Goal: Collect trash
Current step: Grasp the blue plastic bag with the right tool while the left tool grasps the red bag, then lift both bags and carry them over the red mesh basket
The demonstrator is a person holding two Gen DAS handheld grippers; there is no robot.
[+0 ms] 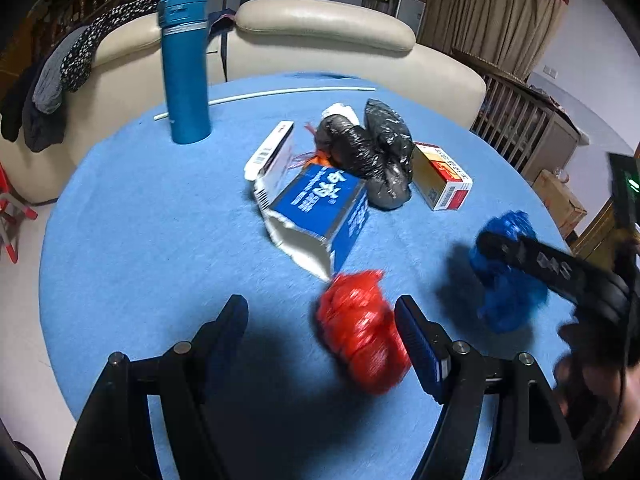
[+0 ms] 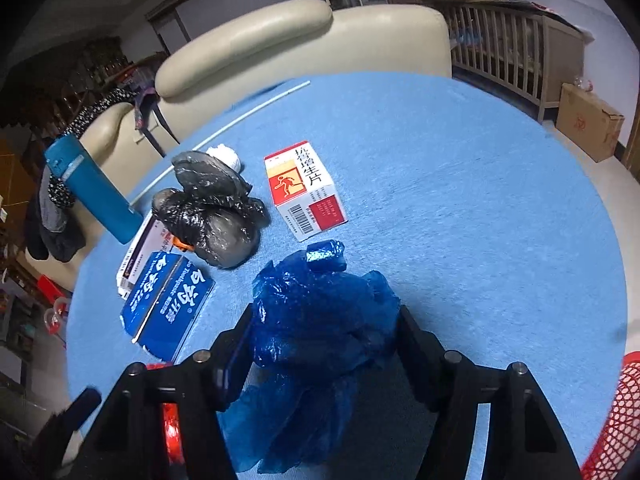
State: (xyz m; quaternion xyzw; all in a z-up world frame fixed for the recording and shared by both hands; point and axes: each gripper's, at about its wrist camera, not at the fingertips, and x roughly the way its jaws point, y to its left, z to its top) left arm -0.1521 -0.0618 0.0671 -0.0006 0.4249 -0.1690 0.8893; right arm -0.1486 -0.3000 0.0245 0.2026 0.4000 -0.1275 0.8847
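On the blue table (image 1: 140, 208) lie a crumpled red plastic bag (image 1: 362, 328), a blue toothpaste box (image 1: 320, 212), black plastic bags (image 1: 372, 152) and a red-and-white medicine box (image 1: 442, 178). My left gripper (image 1: 320, 320) is open, its right finger beside the red bag. My right gripper (image 2: 324, 332) is shut on a crumpled blue plastic bag (image 2: 320, 320), also seen in the left wrist view (image 1: 508, 280). The black bags (image 2: 212, 212), medicine box (image 2: 304, 190) and toothpaste box (image 2: 168, 300) lie beyond it.
A tall blue bottle (image 1: 186, 68) stands at the table's far left. A white rod (image 1: 264, 96) lies along the far edge. A cream sofa (image 1: 320, 36) sits behind. A red mesh basket (image 2: 616, 420) shows at the right wrist view's lower right. White crumpled paper (image 2: 228, 156) lies behind the black bags.
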